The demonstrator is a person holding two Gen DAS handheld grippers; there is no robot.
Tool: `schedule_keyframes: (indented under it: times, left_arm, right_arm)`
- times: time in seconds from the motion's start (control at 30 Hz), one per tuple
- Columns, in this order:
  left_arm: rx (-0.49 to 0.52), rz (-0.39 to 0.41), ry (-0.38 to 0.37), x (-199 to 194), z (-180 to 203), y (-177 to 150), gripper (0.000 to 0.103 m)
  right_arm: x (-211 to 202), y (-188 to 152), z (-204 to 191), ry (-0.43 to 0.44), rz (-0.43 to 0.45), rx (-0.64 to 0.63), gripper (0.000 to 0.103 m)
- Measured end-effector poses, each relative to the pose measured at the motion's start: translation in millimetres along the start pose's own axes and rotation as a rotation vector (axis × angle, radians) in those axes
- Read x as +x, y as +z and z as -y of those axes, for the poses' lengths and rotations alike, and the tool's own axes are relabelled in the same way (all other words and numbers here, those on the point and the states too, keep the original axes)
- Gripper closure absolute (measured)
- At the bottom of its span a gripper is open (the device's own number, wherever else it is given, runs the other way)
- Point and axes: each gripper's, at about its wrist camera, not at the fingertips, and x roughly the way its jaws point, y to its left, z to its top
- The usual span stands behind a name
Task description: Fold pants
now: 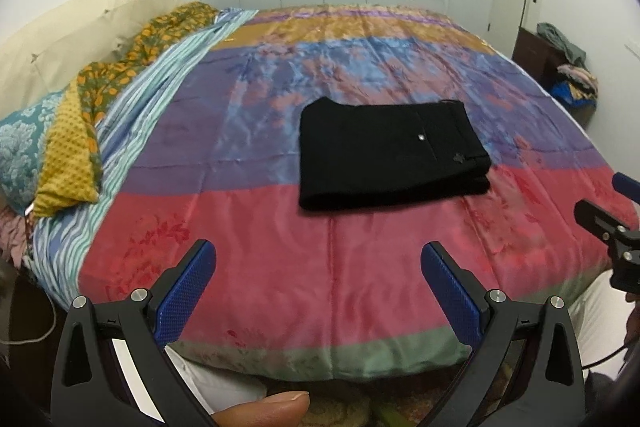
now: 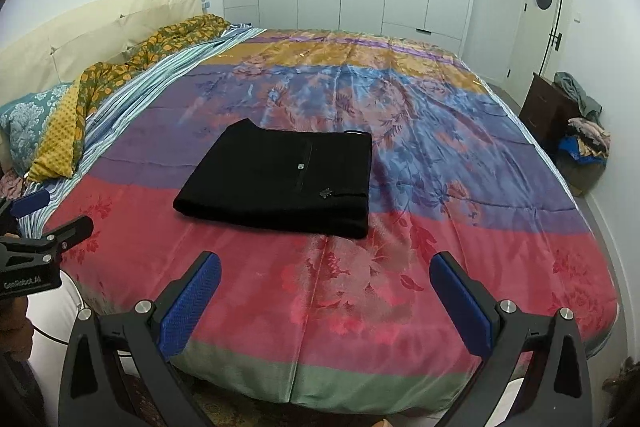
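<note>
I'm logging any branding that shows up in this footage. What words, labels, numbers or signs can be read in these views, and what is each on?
"GenRobot.AI": pale lettering on the black body of the left gripper, seen at the left edge of the right wrist view; slightly blurred, so the ending is uncertain.
The small pale emblem on the folded black pants: too small to read.
The bedspread carries no text.

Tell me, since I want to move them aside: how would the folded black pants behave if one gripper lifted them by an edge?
The black pants lie as a soft stack of layers, so they would probably droop and unfold. The bedspread looks shiny, so a push would likely slide them.
</note>
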Motion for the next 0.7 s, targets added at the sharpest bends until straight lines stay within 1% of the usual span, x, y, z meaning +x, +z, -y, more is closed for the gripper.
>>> schedule_keyframes:
  times: [0.27, 0.7]
  left_arm:
    - [0.003, -0.036, 0.004, 1.3, 7.6, -0.3, 0.001]
    - [-0.007, -0.064, 0.002, 7.4, 7.6, -1.5, 0.001]
  right_arm:
    - [-4.0, 0.8, 4.4, -0.027, 0.001, 0.002, 0.000]
    - [-7.4, -1.7, -1.0, -0.050, 0.001, -0.028, 0.000]
